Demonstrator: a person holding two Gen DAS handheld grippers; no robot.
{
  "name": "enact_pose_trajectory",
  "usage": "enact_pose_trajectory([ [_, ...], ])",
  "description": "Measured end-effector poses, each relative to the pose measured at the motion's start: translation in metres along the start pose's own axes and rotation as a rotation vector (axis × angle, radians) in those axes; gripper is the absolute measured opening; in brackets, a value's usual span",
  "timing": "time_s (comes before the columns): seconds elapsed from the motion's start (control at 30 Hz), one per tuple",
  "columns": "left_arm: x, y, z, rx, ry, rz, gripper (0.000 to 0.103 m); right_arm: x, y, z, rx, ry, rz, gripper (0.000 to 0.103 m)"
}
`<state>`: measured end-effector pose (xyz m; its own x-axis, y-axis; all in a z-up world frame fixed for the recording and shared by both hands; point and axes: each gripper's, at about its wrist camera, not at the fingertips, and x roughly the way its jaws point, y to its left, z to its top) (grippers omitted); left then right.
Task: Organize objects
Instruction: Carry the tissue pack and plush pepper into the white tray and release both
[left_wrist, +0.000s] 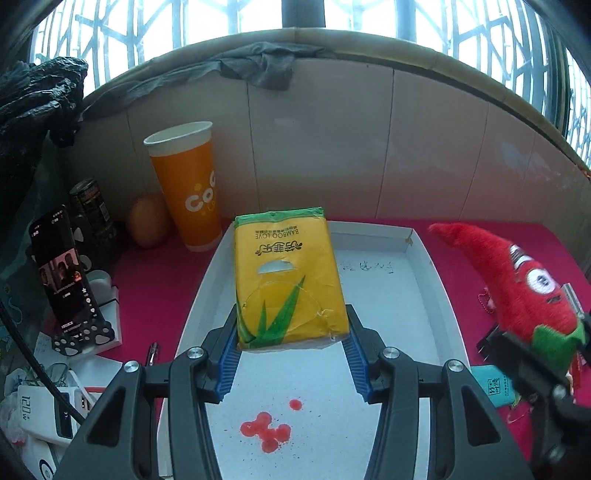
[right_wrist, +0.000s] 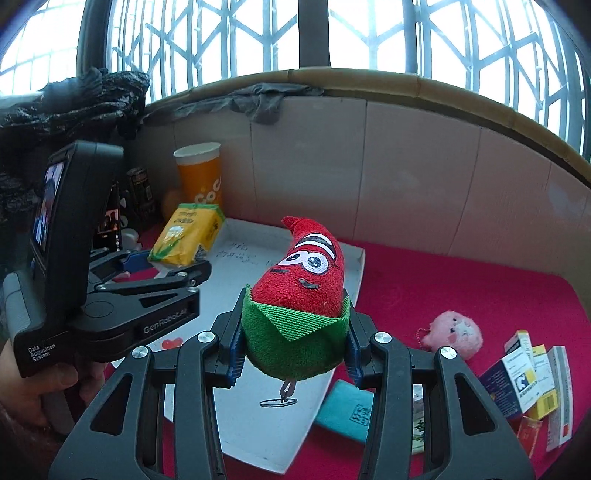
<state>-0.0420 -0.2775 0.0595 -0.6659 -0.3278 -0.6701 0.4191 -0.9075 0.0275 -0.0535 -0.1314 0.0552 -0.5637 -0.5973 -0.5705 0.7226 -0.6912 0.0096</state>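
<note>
Left wrist view shows the left gripper (left_wrist: 291, 332) pinching the yellow tissue pack (left_wrist: 288, 277) over the white tray (left_wrist: 417, 240) while the right gripper (right_wrist: 293, 345) clamps the red chili plush (right_wrist: 299, 291) near the tray's right side, so placing seems in hand, and next each should lower and release.

You have the tissue pack (left_wrist: 290, 280) over the tray (left_wrist: 421, 254), cup (left_wrist: 188, 184) behind-left, chili plush (left_wrist: 517, 284) right.

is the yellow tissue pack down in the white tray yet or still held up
Held up. The left tool is shut on the yellow tissue pack, and the right wrist view shows it raised above the white tray, not lying flat.
</note>
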Motion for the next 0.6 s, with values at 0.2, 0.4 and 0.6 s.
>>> enact_pose_trajectory([
  [0.2, 0.016, 0.005, -0.001, -0.009, 0.024, 0.029, 0.051, 0.042, 0.012, -0.013, -0.004, 0.079, -0.003, 0.043],
  [0.4, 0.025, 0.005, 0.001, 0.023, 0.036, 0.027, 0.059, 0.058, 0.019, -0.012, -0.011, 0.085, -0.010, 0.048],
  [0.6, 0.020, 0.014, -0.004, -0.031, -0.002, 0.063, 0.103, 0.053, 0.010, -0.016, 0.010, 0.077, -0.073, 0.073],
])
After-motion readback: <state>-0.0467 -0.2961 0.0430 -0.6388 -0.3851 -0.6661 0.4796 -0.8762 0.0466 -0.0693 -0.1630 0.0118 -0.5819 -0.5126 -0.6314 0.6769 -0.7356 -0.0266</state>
